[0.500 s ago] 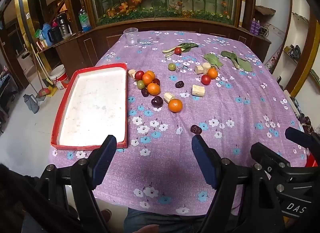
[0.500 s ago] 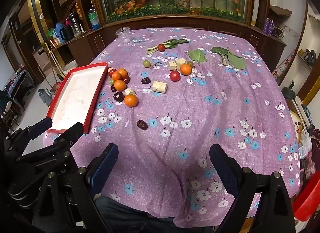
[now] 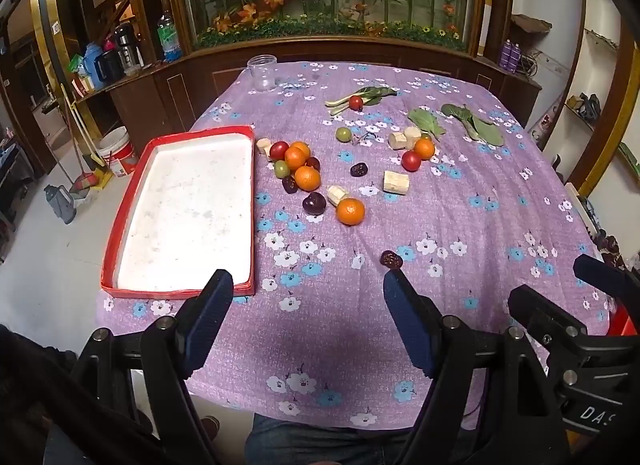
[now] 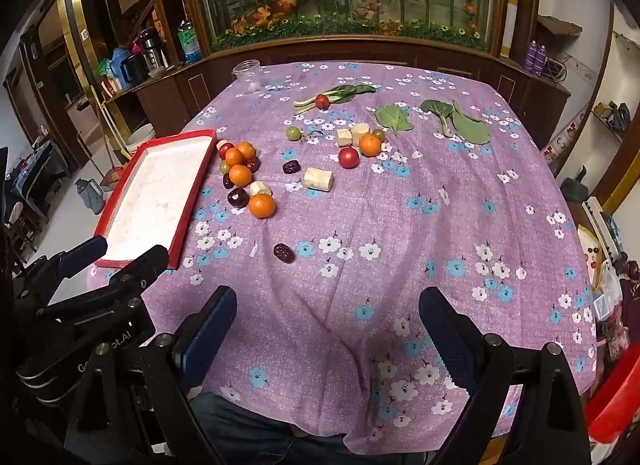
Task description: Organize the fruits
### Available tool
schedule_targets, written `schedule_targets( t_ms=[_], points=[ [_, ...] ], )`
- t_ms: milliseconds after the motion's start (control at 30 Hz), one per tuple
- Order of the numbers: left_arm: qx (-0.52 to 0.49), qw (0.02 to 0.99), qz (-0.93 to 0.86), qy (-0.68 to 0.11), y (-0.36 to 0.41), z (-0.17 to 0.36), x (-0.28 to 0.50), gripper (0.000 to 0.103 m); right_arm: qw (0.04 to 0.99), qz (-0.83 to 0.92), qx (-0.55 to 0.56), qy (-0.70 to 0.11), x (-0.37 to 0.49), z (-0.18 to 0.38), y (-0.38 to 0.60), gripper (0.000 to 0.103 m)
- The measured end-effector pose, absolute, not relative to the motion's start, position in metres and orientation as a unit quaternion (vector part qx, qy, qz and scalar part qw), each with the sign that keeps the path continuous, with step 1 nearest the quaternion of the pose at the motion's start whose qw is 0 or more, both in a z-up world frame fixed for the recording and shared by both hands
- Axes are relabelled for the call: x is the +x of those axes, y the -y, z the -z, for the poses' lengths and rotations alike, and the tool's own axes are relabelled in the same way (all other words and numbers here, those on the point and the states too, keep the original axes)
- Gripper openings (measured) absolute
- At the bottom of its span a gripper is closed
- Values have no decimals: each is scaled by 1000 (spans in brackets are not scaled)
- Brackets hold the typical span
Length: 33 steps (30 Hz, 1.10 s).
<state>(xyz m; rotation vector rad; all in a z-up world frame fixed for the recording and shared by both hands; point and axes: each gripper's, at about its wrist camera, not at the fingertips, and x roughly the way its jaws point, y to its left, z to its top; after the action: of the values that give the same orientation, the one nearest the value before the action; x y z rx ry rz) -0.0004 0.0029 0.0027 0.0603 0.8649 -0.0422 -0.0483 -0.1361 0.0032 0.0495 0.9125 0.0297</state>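
Near the front edge of the purple flowered tablecloth (image 3: 460, 205), both grippers hang above the cloth with jaws spread wide and nothing between them. The left gripper (image 3: 308, 297) sits just ahead of the near short rim of the red tray (image 3: 252, 201), which holds no fruit yet. Closest of the fruit is a lone dark date (image 3: 391, 259), lying just beyond the tip of the left gripper's right-hand finger, ahead and slightly to the right of its centre line; its long axis runs roughly left to right across the view. From the right gripper (image 4: 328, 305) the same date lies ahead and to the left, farther off, so the left one looks better placed. The main cluster, with the nearest orange (image 3: 350, 211) at its front, lies farther up the table beside the tray's long right rim.
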Motion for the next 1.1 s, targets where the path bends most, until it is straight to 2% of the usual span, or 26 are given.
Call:
schedule_targets(
  t_ms=[1100],
  points=[
    [27, 909, 35, -414, -1, -2, -3, 77, 901, -15, 29, -433, -49, -5, 138, 94]
  ],
)
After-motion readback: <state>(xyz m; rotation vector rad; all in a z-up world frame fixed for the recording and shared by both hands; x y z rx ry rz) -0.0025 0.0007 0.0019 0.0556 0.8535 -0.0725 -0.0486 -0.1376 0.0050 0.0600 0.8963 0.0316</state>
